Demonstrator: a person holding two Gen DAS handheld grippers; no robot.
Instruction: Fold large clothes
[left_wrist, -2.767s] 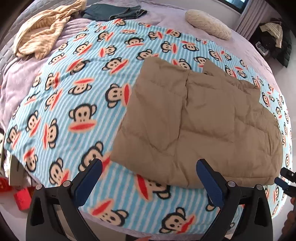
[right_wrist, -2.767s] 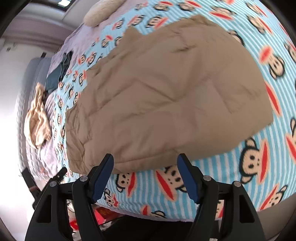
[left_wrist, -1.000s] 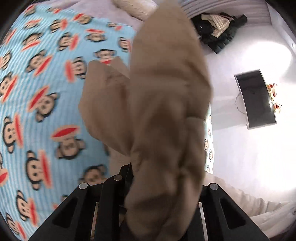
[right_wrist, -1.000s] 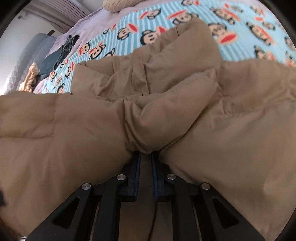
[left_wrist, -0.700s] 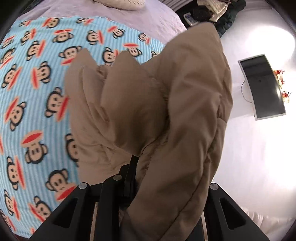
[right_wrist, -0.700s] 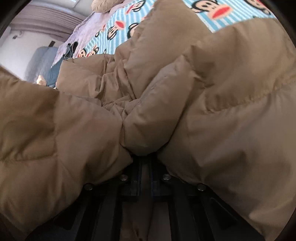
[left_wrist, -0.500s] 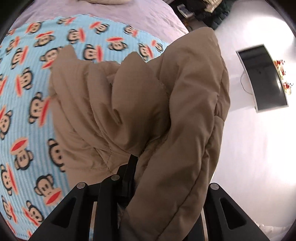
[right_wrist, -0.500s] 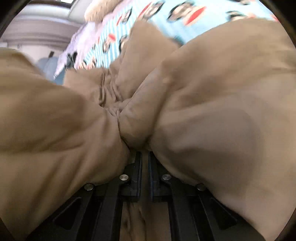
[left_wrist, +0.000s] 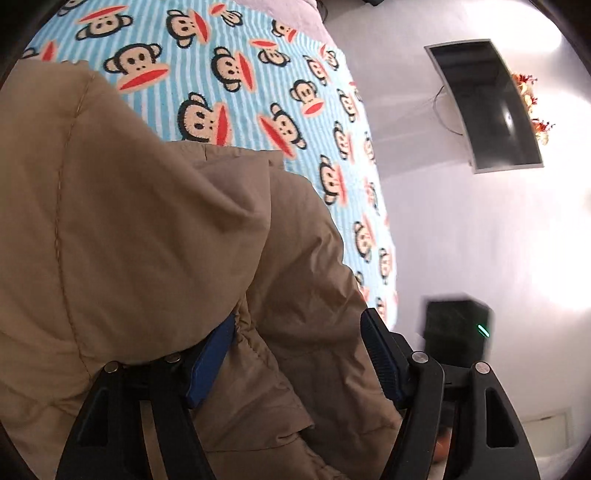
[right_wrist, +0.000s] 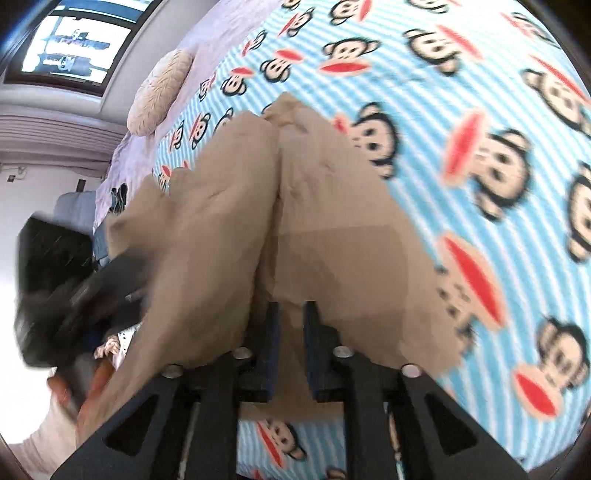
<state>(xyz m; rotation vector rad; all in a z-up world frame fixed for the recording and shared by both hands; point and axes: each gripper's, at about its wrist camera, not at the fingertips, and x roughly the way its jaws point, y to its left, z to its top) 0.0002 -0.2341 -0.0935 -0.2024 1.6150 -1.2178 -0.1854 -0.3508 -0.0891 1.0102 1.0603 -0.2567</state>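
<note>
Left wrist view first: the left gripper (left_wrist: 295, 354) is opening up right now, jaws standing well apart, and the tan puffy jacket (left_wrist: 129, 240) is lying bunched between them without either blue pad really pressing on it. One layer is draping over the left finger (left_wrist: 210, 362) and hiding most of it. The jacket is sitting near the right edge of the monkey blanket (left_wrist: 229, 74), which is covering the bed, and past that edge there's bare floor with a dark screen (left_wrist: 487, 103) lying on it.

Right wrist view: pretty blurry, but the right gripper (right_wrist: 288, 347) is opening too, jaws only a little apart, with a ridge of jacket (right_wrist: 295, 206) running up between them. Can't say for sure the pads are clear of the cloth, but it looks like they're letting go. The jacket is piling up in two humps on the blanket (right_wrist: 480, 92), close to its near edge. A pillow (right_wrist: 159, 92) is sitting at the far end of the bed.

So I'd say this is the release at the end of a fold. Next move probably calls for pulling both grippers back without dragging fabric along, then flattening the lumpy stack or grabbing a fresh edge.
</note>
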